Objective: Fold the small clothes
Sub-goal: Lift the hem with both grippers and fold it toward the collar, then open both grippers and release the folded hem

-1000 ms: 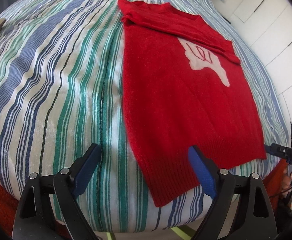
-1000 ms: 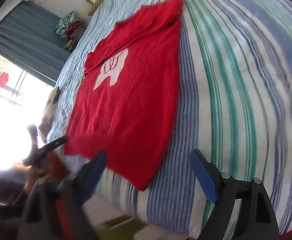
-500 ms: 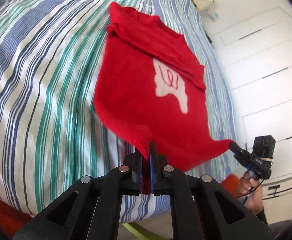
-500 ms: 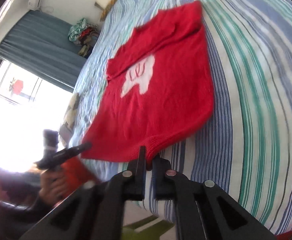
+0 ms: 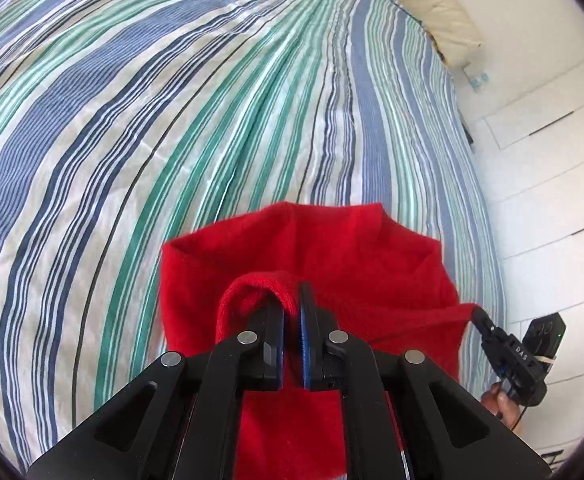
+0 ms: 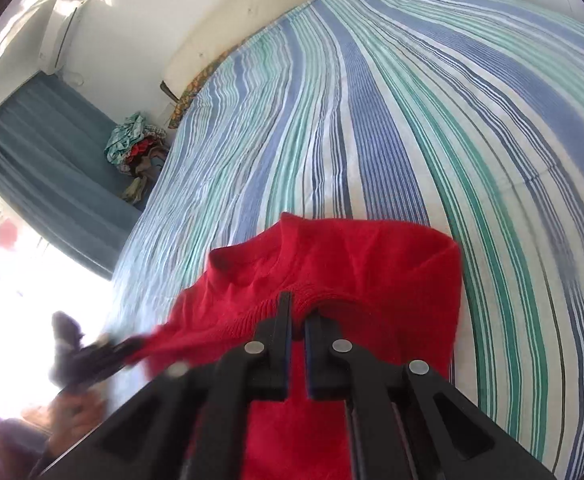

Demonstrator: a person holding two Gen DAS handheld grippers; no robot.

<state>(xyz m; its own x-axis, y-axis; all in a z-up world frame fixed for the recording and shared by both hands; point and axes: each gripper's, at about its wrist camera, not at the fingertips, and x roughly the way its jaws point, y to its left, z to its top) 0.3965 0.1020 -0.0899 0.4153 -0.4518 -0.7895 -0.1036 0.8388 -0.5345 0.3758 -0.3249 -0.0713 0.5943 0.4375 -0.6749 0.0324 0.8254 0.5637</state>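
Note:
A small red knitted sweater [image 5: 332, 256] lies doubled over on the striped bedspread [image 5: 171, 120]. Its ribbed hem is carried up over its upper part. My left gripper [image 5: 291, 300] is shut on one hem corner, which curls over the left finger. My right gripper [image 6: 298, 312] is shut on the other hem corner, with the red sweater [image 6: 372, 264] bunched before it. The hem stretches taut between the two grippers. In the left wrist view the right gripper [image 5: 480, 316] shows at the lower right, pinching the cloth. In the right wrist view the left gripper [image 6: 131, 346] appears blurred at the lower left. The white motif is hidden.
The striped bedspread [image 6: 412, 120] runs far ahead of the sweater. A cream pillow [image 5: 440, 12] lies at the head of the bed. White wardrobe doors [image 5: 552, 160] stand to the right. A heap of clothes [image 6: 135, 148] sits beside a blue curtain [image 6: 51, 152] and a bright window.
Both grippers went from open to shut on the hem corners, then carried the hem forward over the sweater. The lower half now lies folded over the upper part, covering the white motif.

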